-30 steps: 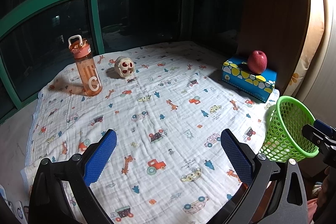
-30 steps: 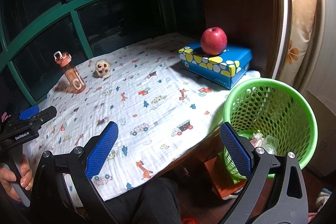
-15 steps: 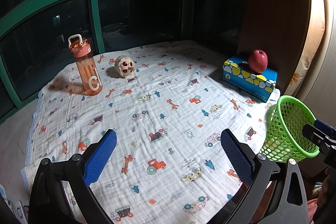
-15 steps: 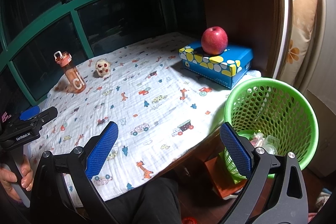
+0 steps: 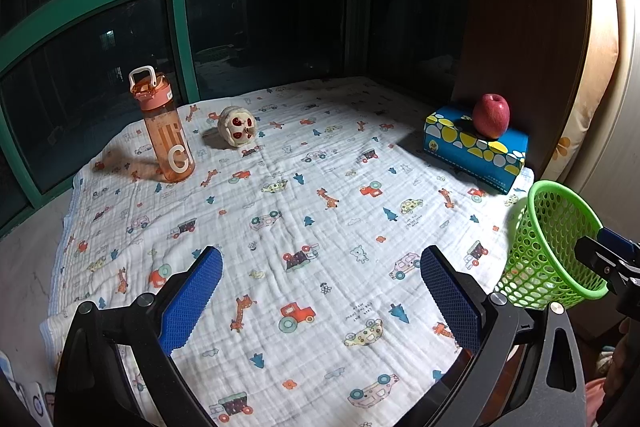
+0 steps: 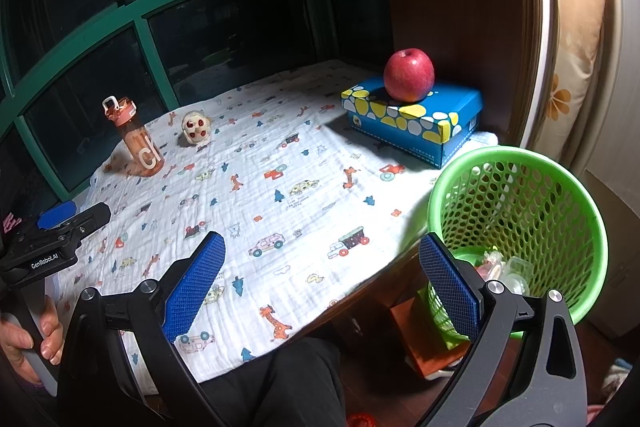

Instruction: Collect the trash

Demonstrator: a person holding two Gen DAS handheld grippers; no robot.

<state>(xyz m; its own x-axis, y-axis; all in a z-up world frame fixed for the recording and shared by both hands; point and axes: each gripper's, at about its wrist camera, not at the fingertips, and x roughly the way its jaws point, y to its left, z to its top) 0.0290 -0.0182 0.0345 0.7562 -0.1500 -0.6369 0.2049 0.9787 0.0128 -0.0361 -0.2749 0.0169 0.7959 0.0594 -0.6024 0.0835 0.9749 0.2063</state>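
Note:
A green mesh basket (image 6: 520, 211) stands off the table's right edge, with clear wrappers and scraps (image 6: 500, 267) at its bottom. It also shows at the right in the left wrist view as the basket (image 5: 556, 247). My left gripper (image 5: 320, 291) hovers open over the near part of the printed cloth (image 5: 300, 203), nothing between its blue pads. My right gripper (image 6: 320, 279) is open too, over the table's front right corner, its right finger (image 6: 448, 283) in front of the basket.
An orange water bottle (image 5: 164, 127) and a small skull-like toy (image 5: 237, 125) stand at the far left. A blue patterned box (image 5: 476, 147) with a red apple (image 5: 491, 115) on it sits far right by a wooden panel. Dark windows lie behind. A person's legs (image 6: 272, 387) are below.
Almost nothing has moved; both grippers stay open and hold their places, with only a slight drift of the views.

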